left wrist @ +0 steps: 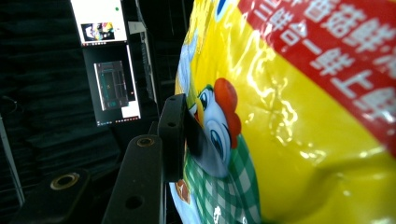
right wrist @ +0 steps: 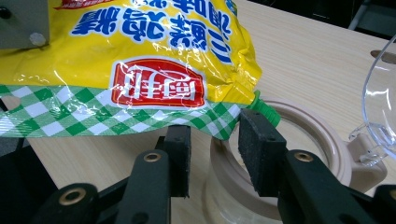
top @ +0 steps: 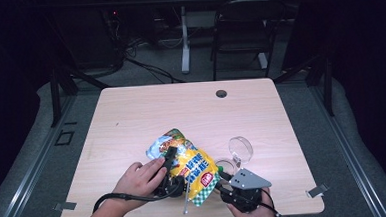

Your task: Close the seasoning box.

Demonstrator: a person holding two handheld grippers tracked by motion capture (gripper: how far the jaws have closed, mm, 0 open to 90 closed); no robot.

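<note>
My high view looks forward and down from above the near edge of the pale wooden tabletop (top: 131, 111), taking in its whole surface. My left tool view sits almost against the glossy yellow snack bag with green-checked edge (left wrist: 289, 130), facing sideways toward dark surroundings. My right tool view looks low along the tabletop at the bag's corner. All three views share that bag.

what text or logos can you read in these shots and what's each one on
Red logo panel with white Chinese characters, seen upside down, on the yellow bag: reads roughly "厨邦", not certain.
Blue Chinese characters, upside down, along the bag's upper part: too distorted to read.
White Chinese characters on a red band of the bag, left gripper view: cropped and tilted, not readable.
Monitor behind: screen content too small to read.
</note>
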